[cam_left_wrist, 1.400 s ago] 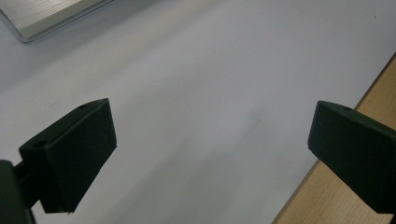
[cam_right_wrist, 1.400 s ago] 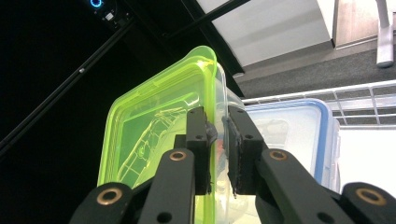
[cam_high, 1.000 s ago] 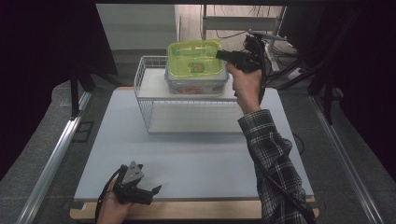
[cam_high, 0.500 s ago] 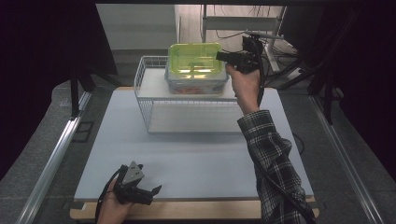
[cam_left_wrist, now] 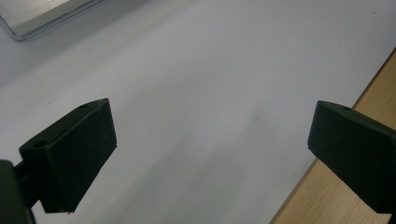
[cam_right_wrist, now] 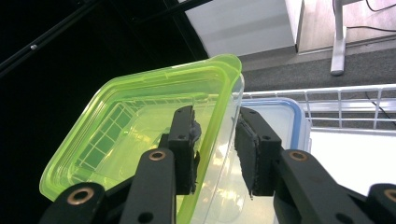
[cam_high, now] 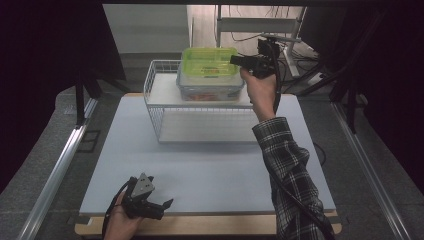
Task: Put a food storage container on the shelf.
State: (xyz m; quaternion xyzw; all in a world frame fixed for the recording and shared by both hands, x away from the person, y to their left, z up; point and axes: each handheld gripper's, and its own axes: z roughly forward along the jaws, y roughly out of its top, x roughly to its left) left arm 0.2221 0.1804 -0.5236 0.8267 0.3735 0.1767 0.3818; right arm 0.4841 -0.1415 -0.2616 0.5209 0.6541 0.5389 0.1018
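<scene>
A clear tub with a lime-green rim (cam_high: 209,61) hangs tilted above the wire rack (cam_high: 156,85). My right gripper (cam_high: 236,60) is shut on its right wall. In the right gripper view the green tub (cam_right_wrist: 140,135) has one jaw inside its wall and one outside, with my right gripper (cam_right_wrist: 215,140) pinching the rim. Under it, on the rack's upper shelf, sits a clear box with a blue-edged lid (cam_high: 210,91), (cam_right_wrist: 280,116). My left gripper (cam_high: 162,207) rests open at the table's near left, and in its own view the left gripper (cam_left_wrist: 210,140) has nothing between the jaws.
The white wire rack (cam_right_wrist: 345,93) stands at the back middle of the pale mat (cam_high: 210,160), with a lower shelf beneath. The mat (cam_left_wrist: 210,70) ends at a wooden front edge (cam_left_wrist: 303,205). Dark frames and cables surround the table.
The right gripper with the green tub has shifted slightly to the left. The left gripper has stayed where it was.
</scene>
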